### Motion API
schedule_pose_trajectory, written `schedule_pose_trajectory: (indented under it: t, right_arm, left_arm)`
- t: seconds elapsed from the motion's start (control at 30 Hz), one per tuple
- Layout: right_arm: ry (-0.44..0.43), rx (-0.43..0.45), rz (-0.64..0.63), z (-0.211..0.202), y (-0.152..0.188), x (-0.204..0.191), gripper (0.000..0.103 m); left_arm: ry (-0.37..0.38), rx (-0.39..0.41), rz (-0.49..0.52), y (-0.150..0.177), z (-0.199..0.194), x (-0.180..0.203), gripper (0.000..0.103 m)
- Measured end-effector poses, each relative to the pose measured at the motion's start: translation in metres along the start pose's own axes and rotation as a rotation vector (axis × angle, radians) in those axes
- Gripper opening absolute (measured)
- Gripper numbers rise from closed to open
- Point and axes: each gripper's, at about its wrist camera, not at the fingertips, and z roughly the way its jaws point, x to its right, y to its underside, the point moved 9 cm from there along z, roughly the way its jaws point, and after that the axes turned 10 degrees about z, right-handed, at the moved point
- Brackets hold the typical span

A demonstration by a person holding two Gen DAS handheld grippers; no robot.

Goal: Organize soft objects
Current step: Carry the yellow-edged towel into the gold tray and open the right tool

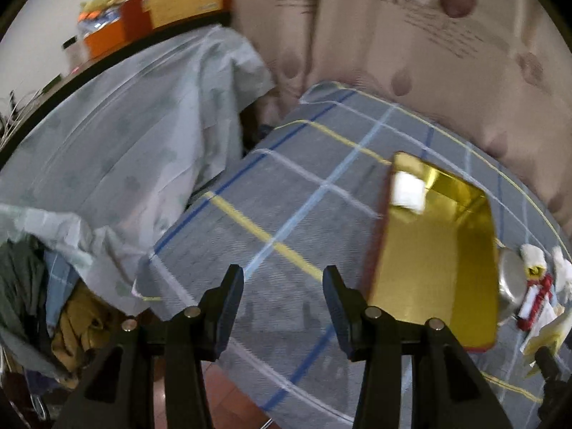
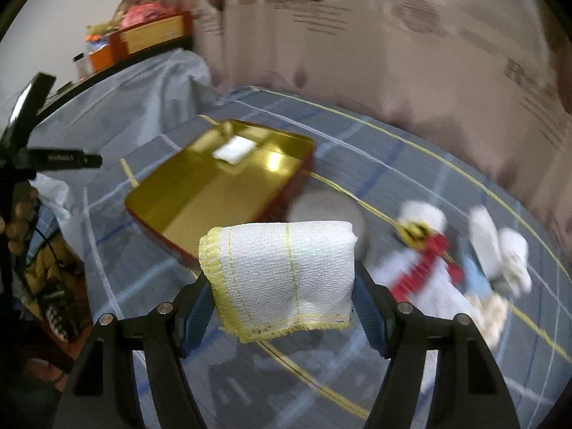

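Note:
A gold tin box with red sides [image 1: 439,250] lies open on the grey plaid cloth [image 1: 286,196], with a small white square [image 1: 407,189] inside at its far end. My left gripper [image 1: 283,282] is open and empty, just left of the box. My right gripper [image 2: 282,286] is shut on a folded white cloth with yellow edging [image 2: 286,268], held above the plaid cloth in front of the box [image 2: 221,178]. A white plush toy with a red scarf [image 2: 429,261] lies to the right, and it also shows in the left wrist view [image 1: 536,286].
A pale blue sheet [image 1: 125,143] is draped to the left. Clothes [image 1: 71,314] are piled at the lower left. Red and orange boxes [image 1: 171,10] sit on a dark shelf behind. A beige curtain [image 1: 429,53] hangs at the back. A round silvery object [image 2: 329,211] lies beside the box.

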Motion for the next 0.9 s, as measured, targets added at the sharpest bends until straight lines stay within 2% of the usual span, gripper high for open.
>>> schedule_pose_trajectory:
  t: [0.17,0.23,0.47,0.7,0.9]
  right_arm:
    - [-0.036,-0.019,-0.039,0.032,-0.036,-0.034,0.068]
    - [-0.048,-0.028,-0.036,0.048,-0.051,-0.044,0.068]
    - [0.053,-0.082,-0.082,0.126,-0.093,-0.049,0.068]
    - [0.086,-0.134,-0.081,0.171,-0.106,-0.049,0.069]
    - [0.085,-0.162,-0.079,0.196,-0.112,-0.051,0.072]
  left_arm:
    - [0.027,-0.032,-0.057,0.008,0.01,-0.019,0.047]
    - [0.02,-0.022,-0.064,0.007,0.01,-0.024,0.047]
    - [0.035,-0.013,-0.056,0.005,0.009,-0.026,0.047]
    - [0.033,-0.04,-0.049,0.01,0.021,-0.025,0.047]
    - [0.037,-0.024,-0.073,0.009,0.025,-0.03,0.047]
